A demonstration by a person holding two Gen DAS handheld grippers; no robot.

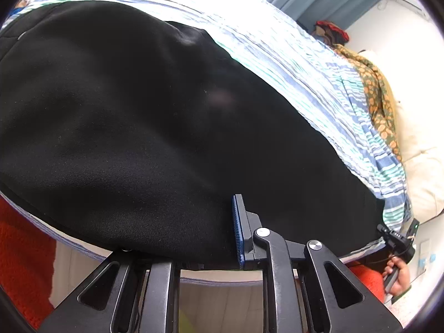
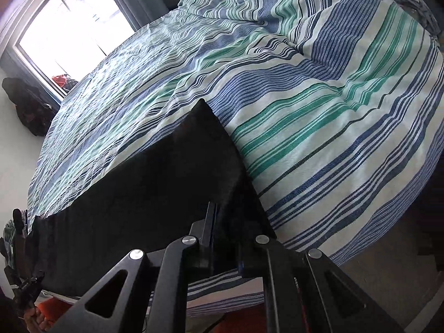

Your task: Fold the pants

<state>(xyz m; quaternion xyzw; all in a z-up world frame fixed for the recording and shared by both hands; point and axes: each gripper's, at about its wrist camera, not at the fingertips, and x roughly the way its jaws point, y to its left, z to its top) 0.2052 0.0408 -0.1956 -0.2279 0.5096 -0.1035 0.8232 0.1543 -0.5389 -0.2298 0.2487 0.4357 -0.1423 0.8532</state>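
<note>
Pinching near edge of black pants (image 1: 138,111), both grippers clenched: left gripper (image 1: 194,238) lower centre, right gripper (image 2: 226,238) likewise; cloth spread flat over striped bed (image 2: 333,111), likely ready for folding.

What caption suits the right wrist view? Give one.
Right gripper pinching black pants on a striped bedsheet.
</note>
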